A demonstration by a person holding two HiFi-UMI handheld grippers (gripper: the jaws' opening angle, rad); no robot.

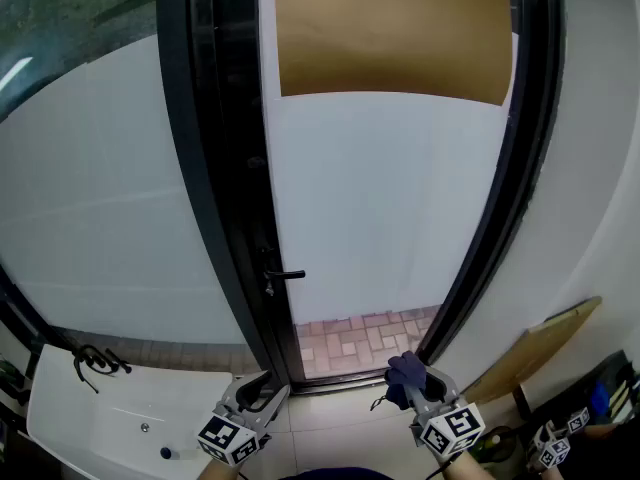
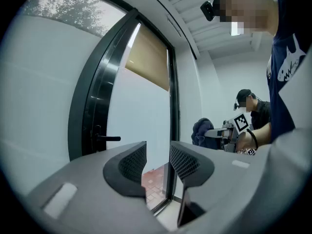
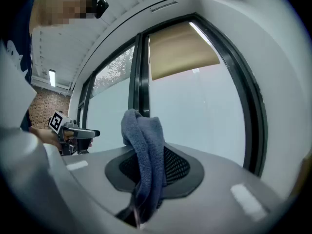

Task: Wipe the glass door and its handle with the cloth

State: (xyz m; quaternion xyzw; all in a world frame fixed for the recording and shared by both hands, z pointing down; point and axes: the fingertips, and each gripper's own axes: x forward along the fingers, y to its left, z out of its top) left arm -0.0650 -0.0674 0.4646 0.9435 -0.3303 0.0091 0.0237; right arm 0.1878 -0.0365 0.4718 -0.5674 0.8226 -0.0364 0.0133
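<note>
The frosted glass door (image 1: pixel 385 198) stands ahead in a black frame, with a tan blind (image 1: pixel 395 33) at its top. Its black lever handle (image 1: pixel 284 276) sticks out at the left edge, and the same handle (image 2: pixel 106 138) shows in the left gripper view. My right gripper (image 1: pixel 412 380) is shut on a dark blue cloth (image 1: pixel 404 373), low near the door's foot; the cloth (image 3: pixel 144 162) bunches between the jaws. My left gripper (image 1: pixel 262 390) is open and holds nothing, below the handle, with the door (image 2: pixel 141 111) seen through its gap (image 2: pixel 157 165).
A frosted glass panel (image 1: pixel 100 218) fills the left. A white board (image 1: pixel 110 418) with a black cable (image 1: pixel 95 360) lies at lower left. Cardboard (image 1: pixel 535 348) leans against the right wall. A second person (image 2: pixel 253 118) with grippers is at the right.
</note>
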